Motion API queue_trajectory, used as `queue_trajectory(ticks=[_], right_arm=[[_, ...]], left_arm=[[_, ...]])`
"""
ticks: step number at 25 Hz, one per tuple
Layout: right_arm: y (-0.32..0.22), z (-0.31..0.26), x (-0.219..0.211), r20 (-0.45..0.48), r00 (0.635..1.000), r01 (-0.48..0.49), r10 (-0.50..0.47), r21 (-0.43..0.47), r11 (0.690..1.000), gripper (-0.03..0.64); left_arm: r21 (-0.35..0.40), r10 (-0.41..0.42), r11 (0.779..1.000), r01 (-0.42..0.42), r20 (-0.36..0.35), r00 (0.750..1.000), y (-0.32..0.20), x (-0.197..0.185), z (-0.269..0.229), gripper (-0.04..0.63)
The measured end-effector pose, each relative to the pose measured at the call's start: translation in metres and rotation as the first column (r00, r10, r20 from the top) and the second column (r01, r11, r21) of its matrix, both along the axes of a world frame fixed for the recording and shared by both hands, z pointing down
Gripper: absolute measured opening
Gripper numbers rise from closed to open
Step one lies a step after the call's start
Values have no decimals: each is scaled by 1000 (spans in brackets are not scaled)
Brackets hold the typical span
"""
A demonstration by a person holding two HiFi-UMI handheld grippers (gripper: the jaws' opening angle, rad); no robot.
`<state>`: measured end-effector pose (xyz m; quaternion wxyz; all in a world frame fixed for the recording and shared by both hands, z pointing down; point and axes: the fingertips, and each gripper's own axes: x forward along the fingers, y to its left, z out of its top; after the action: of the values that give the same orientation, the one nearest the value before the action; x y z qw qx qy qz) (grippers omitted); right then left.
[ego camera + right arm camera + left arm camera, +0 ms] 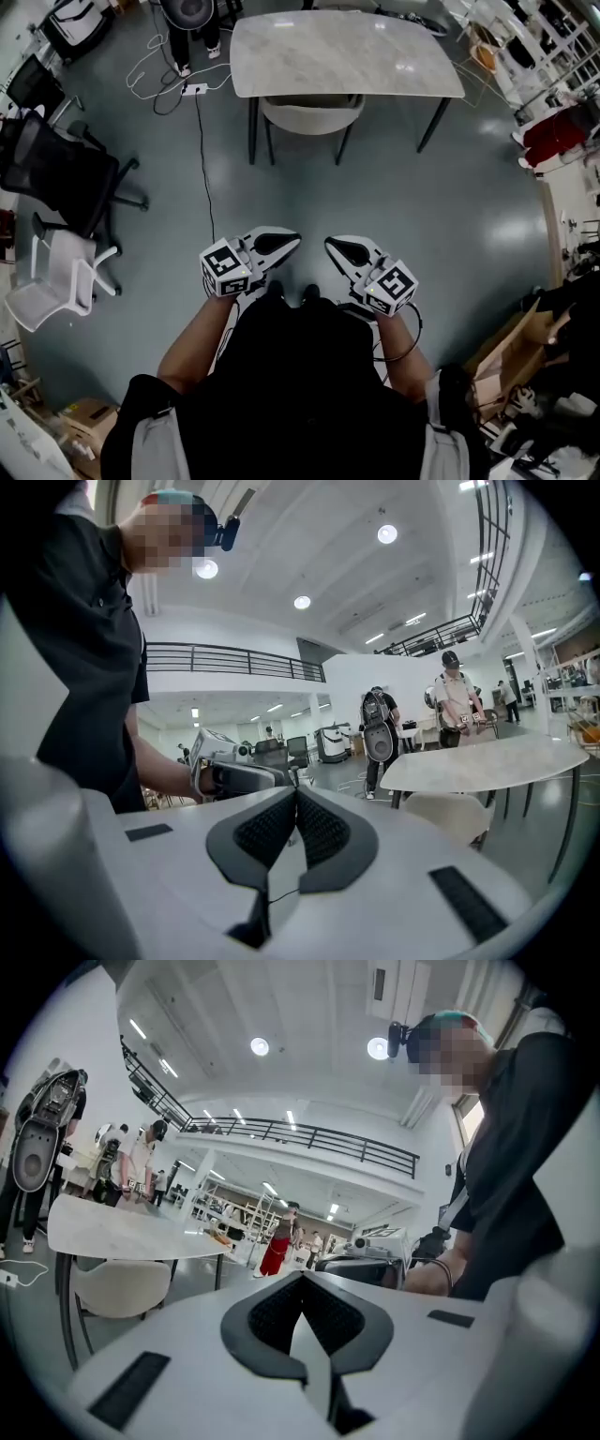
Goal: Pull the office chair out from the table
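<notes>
A cream chair (311, 114) is tucked under the near edge of a pale marble-top table (342, 53), far ahead of me. The same chair (120, 1286) sits under the table (131, 1232) at the left of the left gripper view, and the chair (453, 814) shows under the table (497, 758) at the right of the right gripper view. My left gripper (291, 241) and right gripper (333, 245) are held side by side in front of my body, tips turned toward each other. Both are shut with nothing between the jaws, well short of the chair.
A black office chair (56, 169) and a white chair (56, 277) stand at the left. A cable (202, 159) runs across the grey floor from a power strip by the table. Cardboard boxes (511, 342) and clutter line the right side. People stand beyond the table (455, 700).
</notes>
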<state>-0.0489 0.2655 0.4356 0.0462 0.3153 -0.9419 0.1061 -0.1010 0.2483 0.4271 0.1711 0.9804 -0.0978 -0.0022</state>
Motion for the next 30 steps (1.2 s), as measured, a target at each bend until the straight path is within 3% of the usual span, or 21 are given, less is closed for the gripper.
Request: queue_trajectory(ticks=[6,12,23,30], right_arm=[[-3,-2,-9,38,998,-43,43,4,999,18],[-2,1,-18,7,997,-75,75,-15,997,18],[-21,-4,-57,-22,994,-103,103,29,994,18],[-27,15,-55,-66,984,-166,164,-28,986,18]], left_arm=[[-6,-13,1000,13,-11,1000,-2,-11,2,12],[6,-18,1000,19,-20,1000,-1,-27,-4,12],[11,-67,998,67,-14,998,-8,-88,3,12],[9,-57,998,57,-5,998,-16,-87,7,12]])
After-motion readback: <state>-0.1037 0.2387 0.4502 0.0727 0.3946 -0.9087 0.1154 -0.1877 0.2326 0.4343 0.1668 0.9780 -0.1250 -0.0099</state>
